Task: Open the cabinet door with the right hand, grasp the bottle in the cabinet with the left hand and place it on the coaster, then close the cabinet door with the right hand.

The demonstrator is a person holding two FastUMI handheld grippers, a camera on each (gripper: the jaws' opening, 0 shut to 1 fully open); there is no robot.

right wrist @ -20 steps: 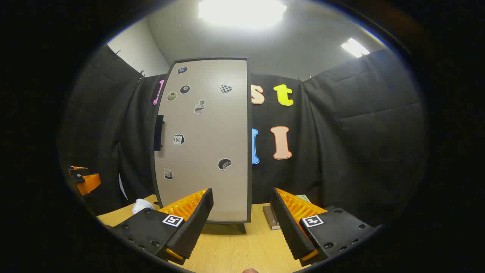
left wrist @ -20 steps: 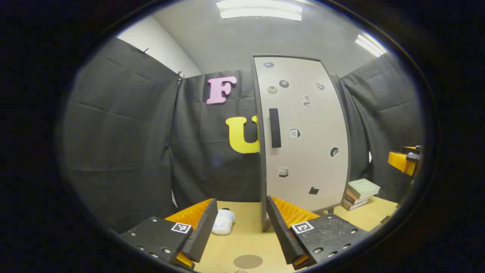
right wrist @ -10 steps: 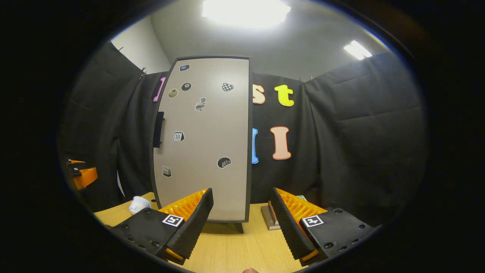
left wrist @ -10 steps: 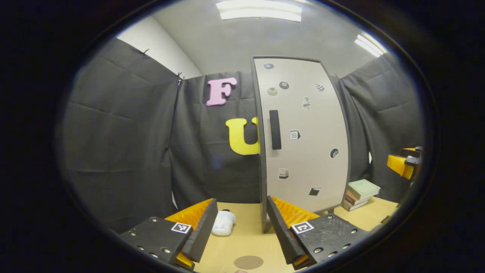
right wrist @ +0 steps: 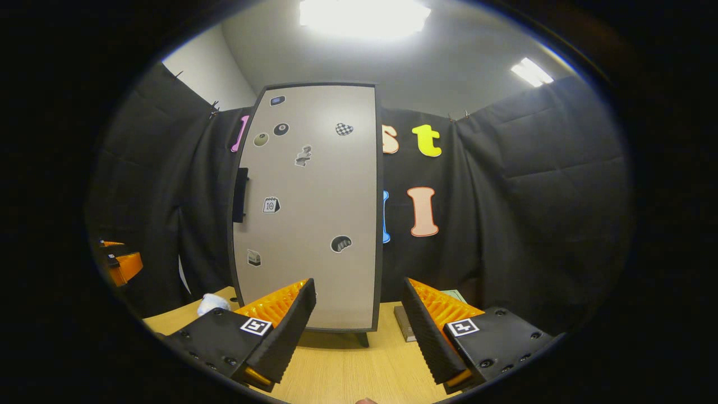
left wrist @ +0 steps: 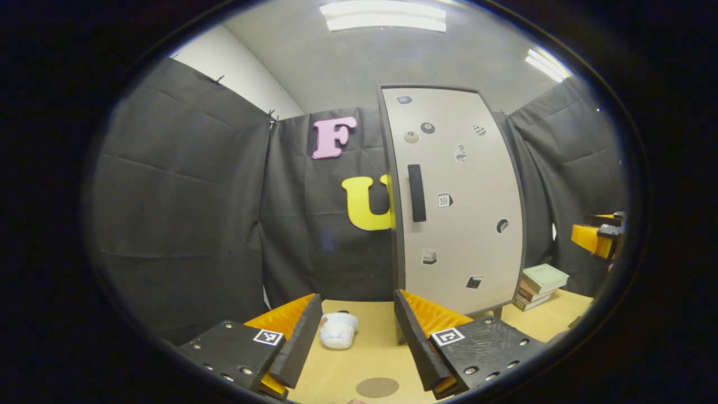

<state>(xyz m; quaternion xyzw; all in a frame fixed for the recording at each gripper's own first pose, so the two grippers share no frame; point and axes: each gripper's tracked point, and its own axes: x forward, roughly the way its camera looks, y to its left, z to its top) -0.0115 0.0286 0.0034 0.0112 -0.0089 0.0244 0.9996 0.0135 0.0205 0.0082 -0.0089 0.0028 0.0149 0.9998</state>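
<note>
While the table (right wrist: 336,370) stretched pale under both my grippers, the cabinet (left wrist: 457,202) stood upright on it with its door (right wrist: 308,207) shut, so the bottle inside was hidden. A stack of books (left wrist: 539,285) lay just beside it. My left gripper (left wrist: 353,342) and right gripper (right wrist: 359,331) hung with fingers apart, holding nothing. A white cloth (left wrist: 338,330) and the round brown coaster (left wrist: 377,386) lay near my left fingers.

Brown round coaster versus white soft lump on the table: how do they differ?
The brown round coaster lies flat, a dark disc; the white soft lump is pale, bulging and rumpled. The coaster sits nearer the left gripper than the lump. Both rest on the light wooden table.
</note>
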